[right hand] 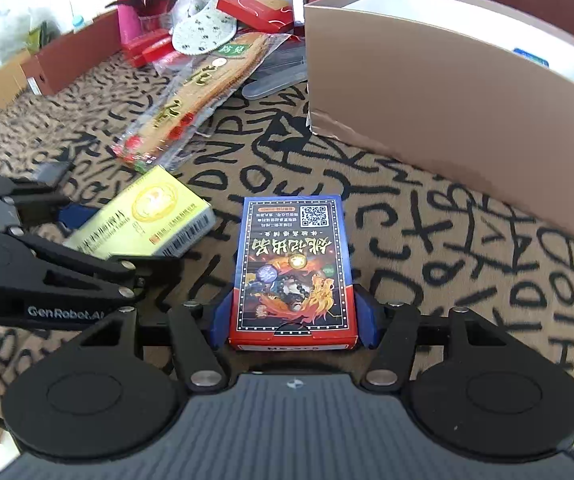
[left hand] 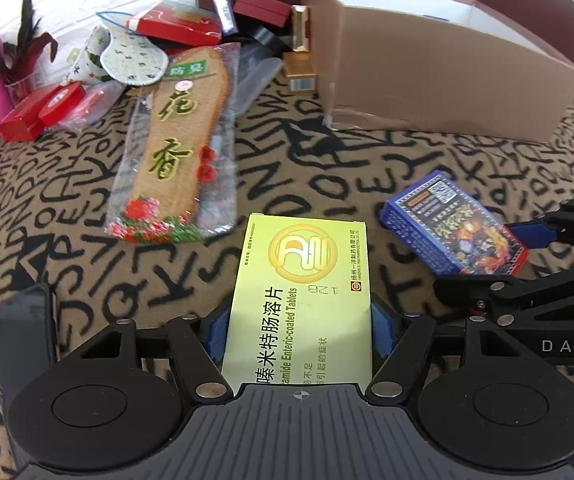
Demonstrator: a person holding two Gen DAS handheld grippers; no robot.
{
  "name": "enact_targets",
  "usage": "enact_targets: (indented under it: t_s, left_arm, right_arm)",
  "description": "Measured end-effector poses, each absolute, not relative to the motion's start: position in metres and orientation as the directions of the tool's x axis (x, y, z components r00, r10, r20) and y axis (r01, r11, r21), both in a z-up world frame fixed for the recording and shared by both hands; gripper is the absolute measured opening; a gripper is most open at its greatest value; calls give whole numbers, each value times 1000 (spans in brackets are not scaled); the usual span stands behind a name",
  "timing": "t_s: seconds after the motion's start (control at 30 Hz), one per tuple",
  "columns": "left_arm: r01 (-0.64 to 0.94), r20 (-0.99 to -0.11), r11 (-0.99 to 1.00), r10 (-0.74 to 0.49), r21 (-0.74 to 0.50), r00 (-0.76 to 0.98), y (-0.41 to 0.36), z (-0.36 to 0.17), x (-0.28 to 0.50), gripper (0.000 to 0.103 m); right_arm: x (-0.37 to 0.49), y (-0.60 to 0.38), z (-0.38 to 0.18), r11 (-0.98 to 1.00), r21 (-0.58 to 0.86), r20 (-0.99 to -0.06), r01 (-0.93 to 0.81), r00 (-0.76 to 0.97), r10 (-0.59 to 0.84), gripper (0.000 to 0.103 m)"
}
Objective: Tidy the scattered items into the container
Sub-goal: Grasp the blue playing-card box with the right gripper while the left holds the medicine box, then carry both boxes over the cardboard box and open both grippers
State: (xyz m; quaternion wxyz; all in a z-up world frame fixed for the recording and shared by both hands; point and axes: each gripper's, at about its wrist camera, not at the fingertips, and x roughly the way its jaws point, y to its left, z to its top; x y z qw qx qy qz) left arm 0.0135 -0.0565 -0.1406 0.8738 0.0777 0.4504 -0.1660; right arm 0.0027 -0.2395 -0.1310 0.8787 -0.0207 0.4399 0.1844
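The left gripper [left hand: 299,332] is clenched on the yellow tablet box [left hand: 301,300], the right gripper [right hand: 293,316] on the blue card box [right hand: 295,268], both just above the patterned cloth [left hand: 327,168]. Each should clear the cardboard container's [right hand: 447,104] near wall before letting go.

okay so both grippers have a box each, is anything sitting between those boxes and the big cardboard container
Nothing visible blocks either. Only bare patterned cloth lies between the blue box in the right gripper, the yellow tablet box in the left gripper, and the cardboard container. Its near wall stands tall, so both must go over it.
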Motion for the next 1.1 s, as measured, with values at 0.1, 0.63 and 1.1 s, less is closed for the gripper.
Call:
enact_targets:
  t_s: [0.1, 0.63, 1.1]
  left_arm:
    - [371, -799, 928, -248, -34, 547, -62, -130, 6, 68]
    - [494, -608, 869, -407, -28, 682, -147, 7, 65, 69]
    - [458, -679, 878, -423, -141, 600, -227, -9, 238, 69]
  right_arm:
    - [-6, -249, -123, 929, 142, -767, -340, 555, 321, 64]
    - [17, -319, -1, 956, 88, -549, -280, 787, 281, 65]
    - [172, -383, 3, 999, 17, -598, -34, 801, 37, 65]
